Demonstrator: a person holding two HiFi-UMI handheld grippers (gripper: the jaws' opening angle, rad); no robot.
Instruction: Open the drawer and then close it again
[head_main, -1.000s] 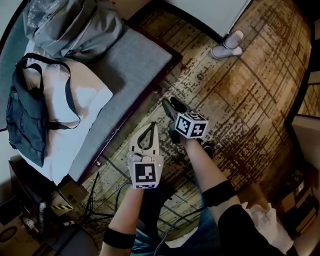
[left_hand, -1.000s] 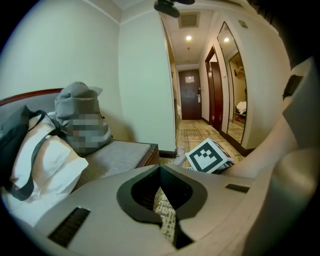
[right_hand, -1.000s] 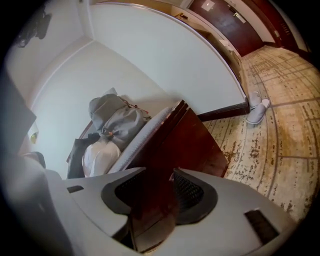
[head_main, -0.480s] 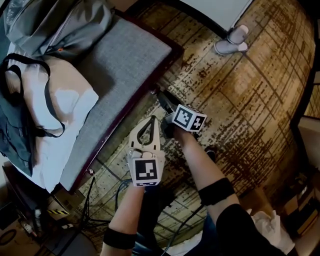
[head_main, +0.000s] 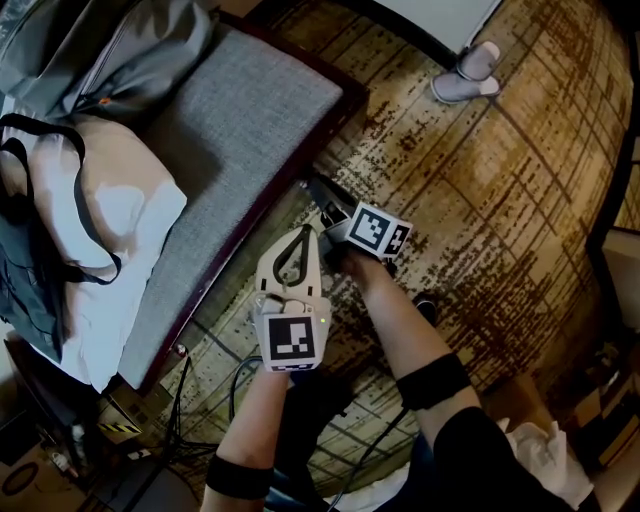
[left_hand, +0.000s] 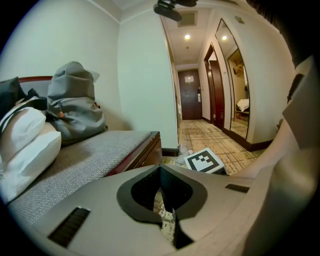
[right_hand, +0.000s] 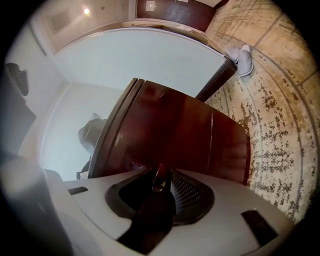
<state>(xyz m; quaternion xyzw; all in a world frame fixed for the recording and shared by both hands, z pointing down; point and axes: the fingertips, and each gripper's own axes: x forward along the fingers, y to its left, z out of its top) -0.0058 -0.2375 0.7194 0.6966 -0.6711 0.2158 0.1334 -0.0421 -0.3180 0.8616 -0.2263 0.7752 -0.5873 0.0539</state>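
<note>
Patterned carpet (head_main: 500, 200) runs beside a cushioned bench (head_main: 250, 110), with the drawer (right_hand: 175, 135) in its dark wooden side. The right hand-held gripper (head_main: 322, 200), jaws just closing, narrowly pinches the small drawer knob (right_hand: 159, 182). The left hand-held gripper (head_main: 300, 238) hangs just beside it, closed and empty.
</note>
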